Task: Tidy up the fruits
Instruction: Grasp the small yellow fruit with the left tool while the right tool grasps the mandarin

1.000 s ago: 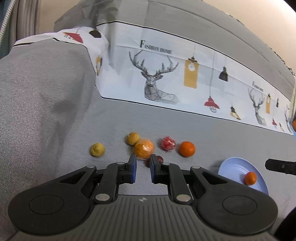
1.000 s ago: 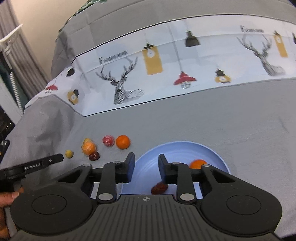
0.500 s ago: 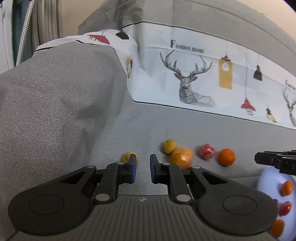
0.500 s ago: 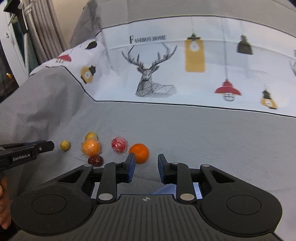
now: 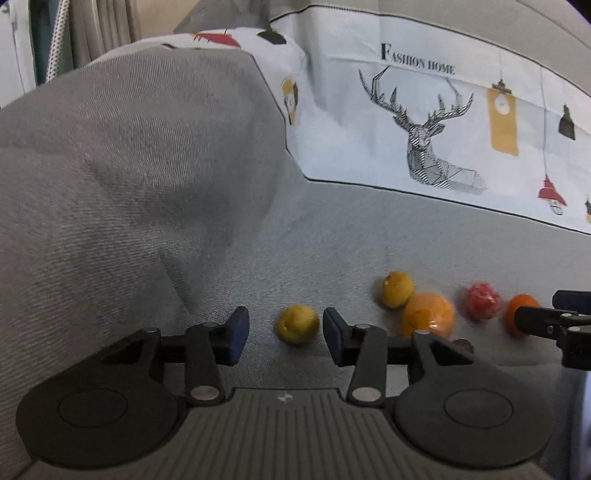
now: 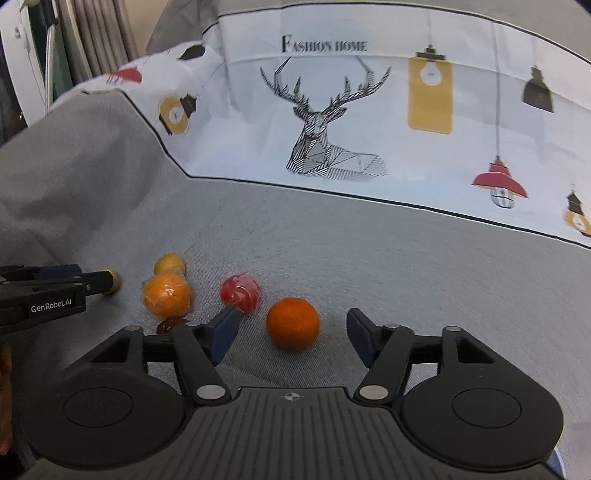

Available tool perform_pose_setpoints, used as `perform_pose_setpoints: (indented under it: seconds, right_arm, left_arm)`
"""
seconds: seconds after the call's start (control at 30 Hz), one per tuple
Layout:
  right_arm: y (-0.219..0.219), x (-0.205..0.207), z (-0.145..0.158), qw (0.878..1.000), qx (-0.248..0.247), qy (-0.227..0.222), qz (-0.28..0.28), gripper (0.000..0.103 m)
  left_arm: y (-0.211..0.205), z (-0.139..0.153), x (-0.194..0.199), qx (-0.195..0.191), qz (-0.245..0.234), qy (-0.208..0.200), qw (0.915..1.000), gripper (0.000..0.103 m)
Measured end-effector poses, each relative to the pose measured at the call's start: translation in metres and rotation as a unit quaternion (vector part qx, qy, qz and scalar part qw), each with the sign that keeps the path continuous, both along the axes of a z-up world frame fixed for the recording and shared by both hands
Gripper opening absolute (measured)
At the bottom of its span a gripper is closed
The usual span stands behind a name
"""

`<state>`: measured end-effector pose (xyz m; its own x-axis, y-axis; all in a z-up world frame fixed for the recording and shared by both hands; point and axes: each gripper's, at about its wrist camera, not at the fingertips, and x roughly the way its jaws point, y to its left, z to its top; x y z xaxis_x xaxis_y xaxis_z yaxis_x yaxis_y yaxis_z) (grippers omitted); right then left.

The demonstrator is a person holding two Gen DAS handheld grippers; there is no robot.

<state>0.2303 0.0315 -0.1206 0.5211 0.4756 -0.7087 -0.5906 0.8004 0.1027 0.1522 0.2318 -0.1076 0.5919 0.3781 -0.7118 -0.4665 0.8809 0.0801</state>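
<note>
Several fruits lie in a row on the grey bed cover. In the left wrist view a small yellow-green fruit (image 5: 298,324) sits between the opening jaws of my left gripper (image 5: 284,334), untouched by the pads. In the right wrist view my right gripper (image 6: 291,338) has its jaws opening around an orange tangerine (image 6: 293,324), with gaps on both sides. Left of it lie a red wrapped fruit (image 6: 241,293), a wrapped orange (image 6: 167,294), a yellow fruit (image 6: 169,264) and a dark red fruit (image 6: 170,325). The left gripper (image 6: 101,282) shows at the left edge.
A raised grey fold of bedding (image 5: 129,184) rises on the left. A white printed sheet (image 6: 369,110) with deer and lamps runs across the back. Curtains (image 5: 99,33) hang at the top left. A sliver of the blue plate (image 6: 557,466) shows at the bottom right.
Both grippers have gone from shut to open. Each moved left and down toward the fruit row; the plate left the left wrist view. The yellow-green fruit and the tangerine now sit between jaws.
</note>
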Motion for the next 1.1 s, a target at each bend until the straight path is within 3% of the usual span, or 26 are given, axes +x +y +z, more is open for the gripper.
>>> perform_pose_setpoints:
  seconds: [0.17, 0.23, 0.27, 0.4, 0.47, 0.7, 0.93, 1.1]
  right_arm:
    - [0.012, 0.011, -0.013, 1.0, -0.02, 0.008, 0.002, 0.069]
    - [0.012, 0.014, -0.018, 1.0, -0.026, 0.013, -0.001, 0.068]
    - [0.012, 0.015, -0.02, 0.999, -0.026, 0.018, 0.0, 0.067]
    - [0.011, 0.014, -0.02, 0.999, -0.034, 0.008, 0.008, 0.037]
    - [0.005, 0.015, -0.017, 1.0, -0.02, 0.022, 0.009, 0.036]
    - [-0.027, -0.007, 0.027, 1.0, 0.001, 0.015, -0.009, 0.036]
    - [-0.078, -0.06, 0.085, 0.999, 0.019, -0.023, -0.018, 0.036]
    - [-0.12, -0.092, 0.103, 0.998, 0.036, -0.031, -0.05, 0.036]
  left_arm:
    - [0.001, -0.007, 0.007, 0.0, 0.0, 0.007, 1.0, 0.049]
    - [0.002, -0.009, 0.009, -0.002, -0.003, 0.01, 0.9999, 0.04]
    - [0.002, -0.01, 0.01, -0.004, -0.005, 0.011, 0.9999, 0.031]
    - [-0.002, -0.009, 0.008, 0.0, -0.01, 0.01, 0.9999, 0.029]
    - [-0.006, -0.005, 0.007, 0.004, -0.014, 0.005, 0.9999, 0.029]
    - [-0.032, 0.024, -0.013, 0.019, -0.055, -0.038, 0.9976, 0.029]
    - [-0.06, 0.061, -0.044, -0.011, -0.093, -0.073, 0.9929, 0.029]
    - [-0.087, 0.085, -0.062, -0.013, -0.141, -0.087, 0.9861, 0.029]
